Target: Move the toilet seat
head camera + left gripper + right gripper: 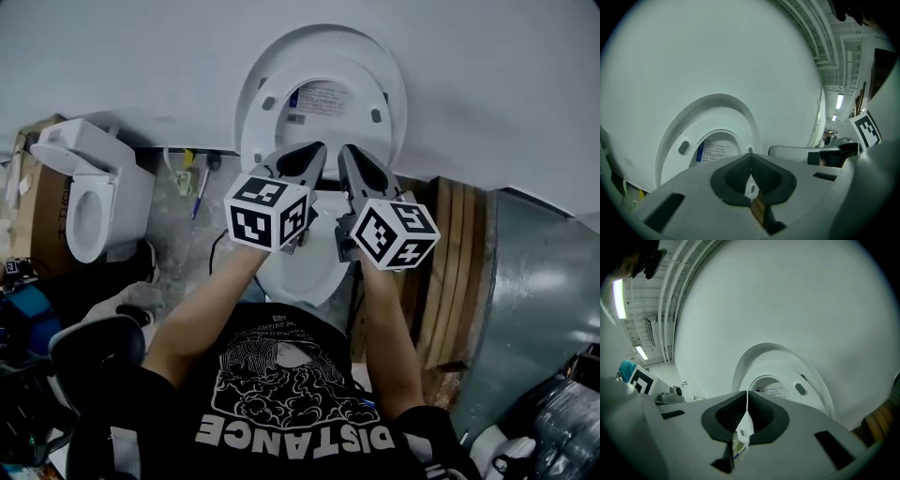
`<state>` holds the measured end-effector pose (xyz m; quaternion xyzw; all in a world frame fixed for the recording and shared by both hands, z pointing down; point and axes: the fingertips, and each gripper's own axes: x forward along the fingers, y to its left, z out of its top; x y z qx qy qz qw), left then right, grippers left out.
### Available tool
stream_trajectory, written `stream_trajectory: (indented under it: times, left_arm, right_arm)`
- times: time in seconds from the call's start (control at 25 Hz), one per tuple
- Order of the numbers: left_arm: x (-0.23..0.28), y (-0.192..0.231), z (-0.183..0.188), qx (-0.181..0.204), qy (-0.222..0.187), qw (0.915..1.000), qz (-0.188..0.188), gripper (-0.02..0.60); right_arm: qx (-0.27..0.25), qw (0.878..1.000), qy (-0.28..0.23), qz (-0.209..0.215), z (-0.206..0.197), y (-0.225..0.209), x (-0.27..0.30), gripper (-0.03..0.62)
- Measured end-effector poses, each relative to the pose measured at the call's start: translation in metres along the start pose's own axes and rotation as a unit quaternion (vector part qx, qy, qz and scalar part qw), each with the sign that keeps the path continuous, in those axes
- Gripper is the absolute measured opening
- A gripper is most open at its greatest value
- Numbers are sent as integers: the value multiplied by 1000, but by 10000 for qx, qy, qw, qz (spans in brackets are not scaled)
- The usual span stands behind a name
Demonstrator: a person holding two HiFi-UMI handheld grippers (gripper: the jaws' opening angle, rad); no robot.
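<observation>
The white toilet seat [265,127] stands raised against its lid [398,70], both leaning on the white wall. A printed label shows through the seat's opening. The open bowl [305,272] lies below my hands. My left gripper [317,150] and right gripper [345,152] hover side by side just in front of the raised seat's lower part, both shut with nothing between the jaws. The seat [677,157] fills the left gripper view behind the shut left gripper [750,157]. In the right gripper view the seat [808,380] rises behind the shut right gripper [747,394].
A second white toilet [89,192] stands at the left beside a cardboard box [37,202]. Wooden boards [452,272] and a grey metal panel [534,300] stand to the right of the bowl. A pen [200,194] lies on the floor.
</observation>
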<state>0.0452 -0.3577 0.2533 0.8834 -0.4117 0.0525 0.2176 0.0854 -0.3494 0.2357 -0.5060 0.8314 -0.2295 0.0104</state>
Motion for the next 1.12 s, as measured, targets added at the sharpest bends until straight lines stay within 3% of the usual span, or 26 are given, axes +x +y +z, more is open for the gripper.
stream_trajectory:
  times: [0.52, 1.12]
  left_arm:
    - [-26, -30, -17, 552, 15, 9980, 318, 12]
    - [-19, -29, -17, 628, 25, 9973, 371, 12]
  right_arm:
    - [-721, 9969, 286, -162, -23, 10, -33, 20]
    - [-849, 9957, 320, -178, -25, 3, -31, 20]
